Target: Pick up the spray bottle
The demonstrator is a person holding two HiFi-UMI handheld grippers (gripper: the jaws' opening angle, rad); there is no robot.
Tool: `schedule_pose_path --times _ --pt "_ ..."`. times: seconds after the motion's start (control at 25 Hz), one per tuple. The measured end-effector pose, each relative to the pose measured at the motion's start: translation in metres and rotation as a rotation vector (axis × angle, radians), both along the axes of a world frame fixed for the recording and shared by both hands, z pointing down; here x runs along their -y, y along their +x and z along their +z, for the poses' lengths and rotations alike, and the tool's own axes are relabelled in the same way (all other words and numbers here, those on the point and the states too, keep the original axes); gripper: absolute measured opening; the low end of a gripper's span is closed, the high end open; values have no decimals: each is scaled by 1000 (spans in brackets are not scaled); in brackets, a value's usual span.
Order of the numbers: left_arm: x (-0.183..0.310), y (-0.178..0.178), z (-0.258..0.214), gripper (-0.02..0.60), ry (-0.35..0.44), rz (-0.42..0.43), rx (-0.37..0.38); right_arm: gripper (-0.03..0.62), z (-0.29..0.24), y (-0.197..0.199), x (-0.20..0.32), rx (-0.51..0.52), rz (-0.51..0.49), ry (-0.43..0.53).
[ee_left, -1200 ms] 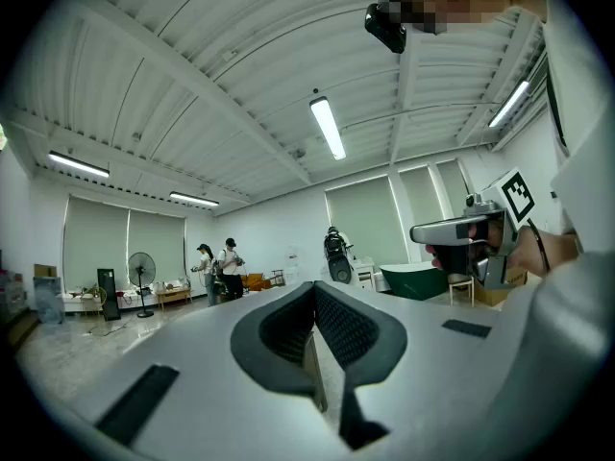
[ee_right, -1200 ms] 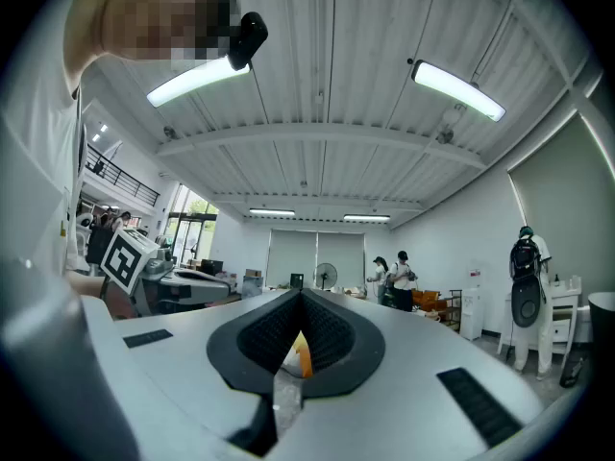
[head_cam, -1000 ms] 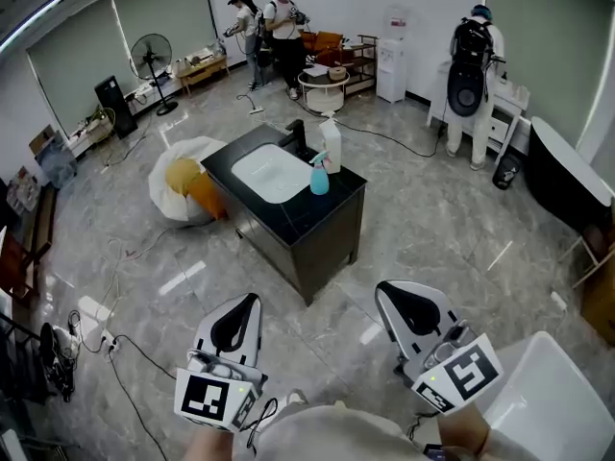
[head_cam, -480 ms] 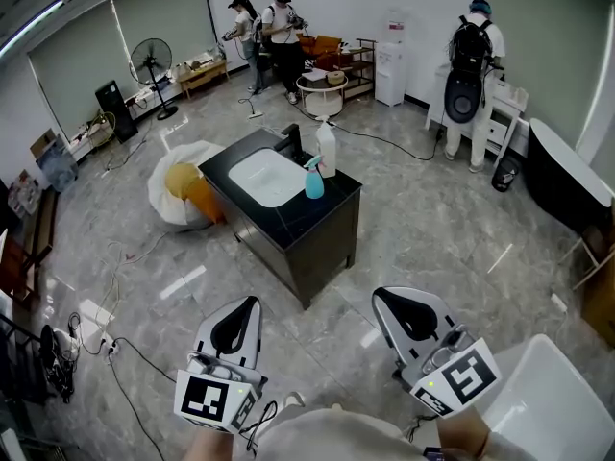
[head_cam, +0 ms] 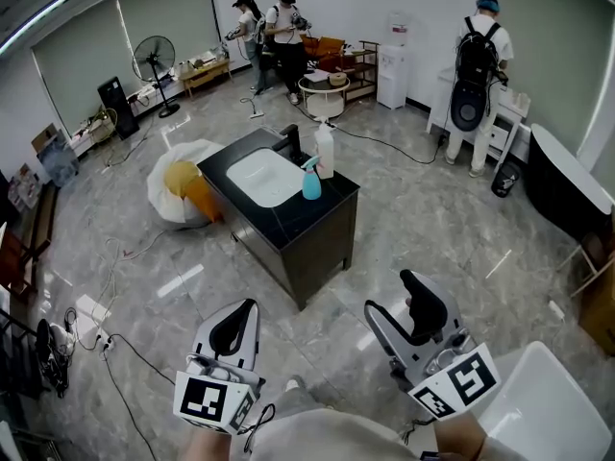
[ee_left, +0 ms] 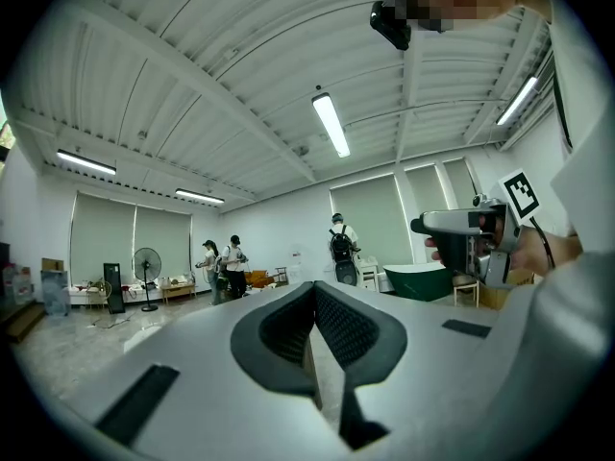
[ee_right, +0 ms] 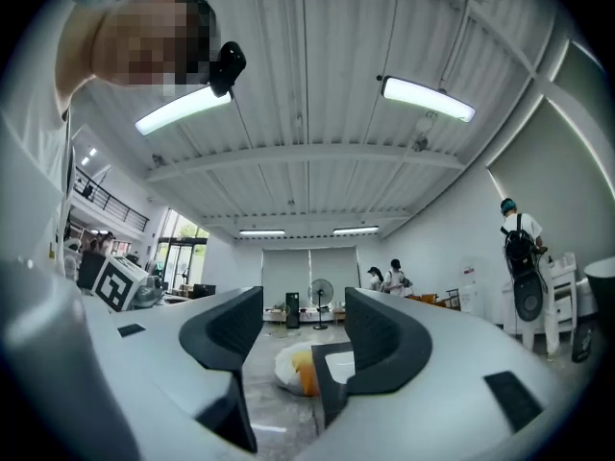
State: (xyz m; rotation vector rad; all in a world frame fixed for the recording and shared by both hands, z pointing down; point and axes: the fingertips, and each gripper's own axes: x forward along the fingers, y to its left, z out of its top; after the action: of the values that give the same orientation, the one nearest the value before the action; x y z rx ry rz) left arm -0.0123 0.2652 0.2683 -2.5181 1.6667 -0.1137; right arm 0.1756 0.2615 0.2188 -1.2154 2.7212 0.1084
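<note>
The blue spray bottle (head_cam: 311, 179) stands upright on the black cabinet top (head_cam: 306, 214), beside its white sink (head_cam: 261, 176) and in front of a taller white bottle (head_cam: 326, 150). Both grippers hang far from it, near the bottom of the head view. My left gripper (head_cam: 235, 327) is shut, its pads meeting with nothing between them (ee_left: 314, 339). My right gripper (head_cam: 408, 313) stands open and empty; its jaws have just been opening. Between them (ee_right: 303, 339) I see the cabinet's corner (ee_right: 332, 377) in the distance, but not the spray bottle.
A white bag with an orange thing (head_cam: 184, 188) lies on the floor left of the cabinet. Cables and a power strip (head_cam: 96, 339) trail at the left. A white tub (head_cam: 548, 401) sits at the bottom right. Three people (head_cam: 479, 65) stand along the far wall.
My right gripper's jaws have gone from shut to wide open and it has shifted a little. The left gripper looks the same.
</note>
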Motion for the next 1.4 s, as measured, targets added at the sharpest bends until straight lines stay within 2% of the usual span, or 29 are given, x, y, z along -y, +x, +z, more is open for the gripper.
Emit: schedule_pose_path --times 0.2,0.4,0.84,1.12,1.4 --pt "12 6 0 20 11 13 7 276 4 4 8 -36 6 12" --pt "26 10 0 20 35 26 -11 275 10 8 22 -17 19 10" --pt "77 -5 3 20 77 40 -59 272 29 -5 76 -37 36 -11" --pt "134 -29 17 20 37 46 -47 270 42 -35 132 -54 30 -34" --pt "211 -57 21 20 11 80 -38 270 48 -69 206 -73 51 -62"
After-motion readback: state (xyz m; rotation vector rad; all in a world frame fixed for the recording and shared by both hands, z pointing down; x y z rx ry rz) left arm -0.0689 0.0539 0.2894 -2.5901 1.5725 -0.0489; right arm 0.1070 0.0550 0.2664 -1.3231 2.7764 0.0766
